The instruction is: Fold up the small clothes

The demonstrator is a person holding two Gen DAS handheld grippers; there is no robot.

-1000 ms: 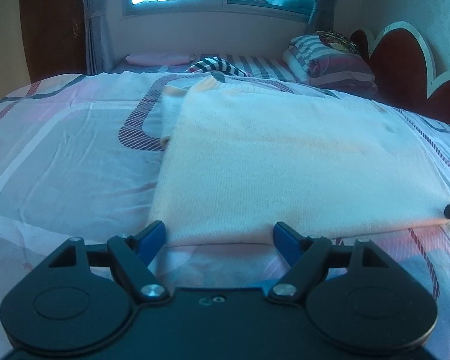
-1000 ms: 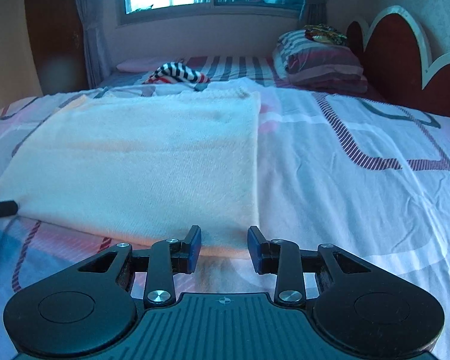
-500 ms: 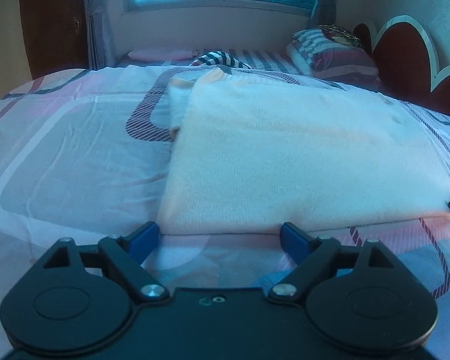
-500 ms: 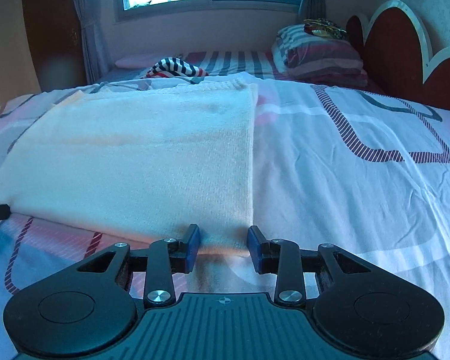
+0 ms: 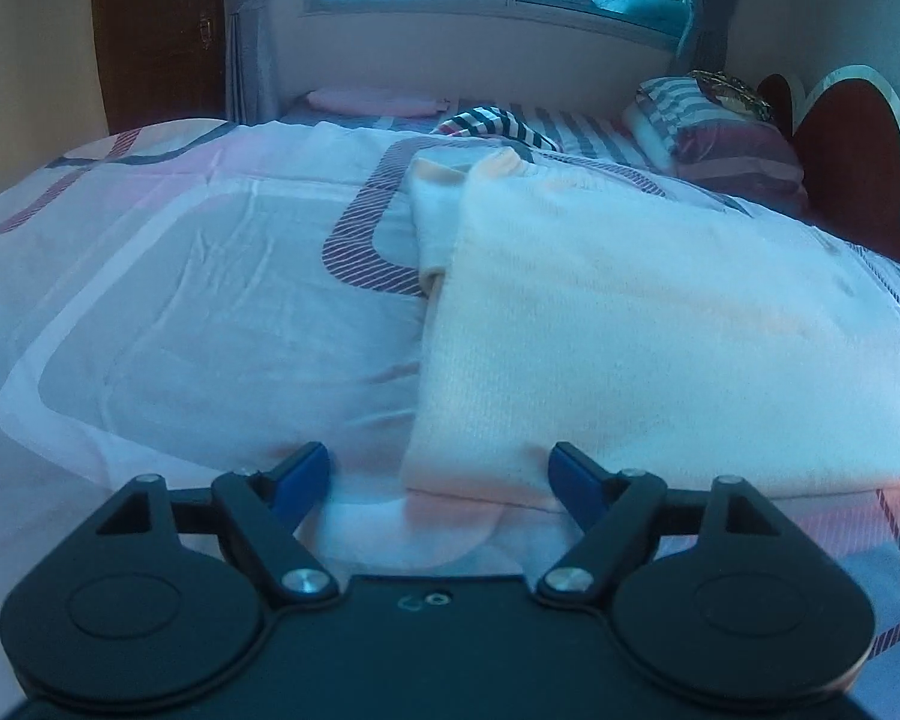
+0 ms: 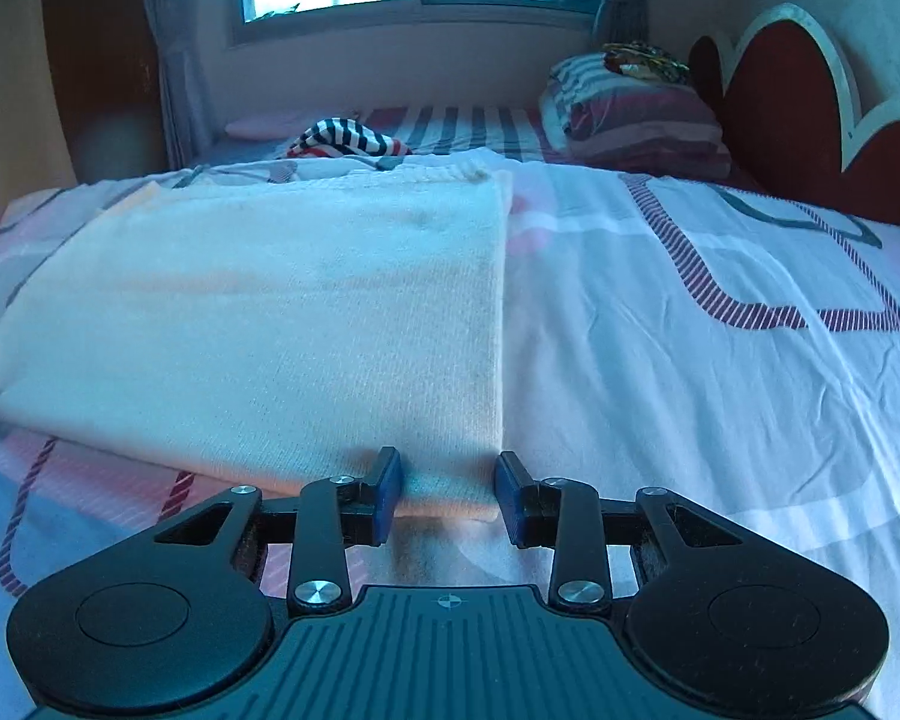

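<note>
1. A cream knitted garment (image 5: 660, 324), already folded into a long rectangle, lies flat on the bed (image 5: 180, 312) with its pink-and-white patterned sheet. Its near edge runs along the near side of the bed, just in front of both tools.

2. To my eye the step in hand is taking the two near corners so the garment can be folded over once more, away from the person. To do it well, each corner should be pinched through all its layers. Both sides should then lift together and be carried level, or the fold will skew.

3. The left gripper (image 5: 439, 474) stands wide open, its blue pads well apart. The garment's near left corner sits between them, closer to the right pad. It holds nothing, and I cannot tell whether a pad touches the cloth.

4. The right gripper (image 6: 448, 495) is open more narrowly and straddles the near right corner (image 6: 450, 480). The cloth edge lies between the pads, not yet pinched.

5. The sheet looks thin and loose, so a low bite could catch it along with the knit. Sliding the lower pad just under the garment's edge would avoid that.

6. A striped black-and-white cloth (image 6: 345, 138) lies at the far side of the bed, well apart from the work.
</note>
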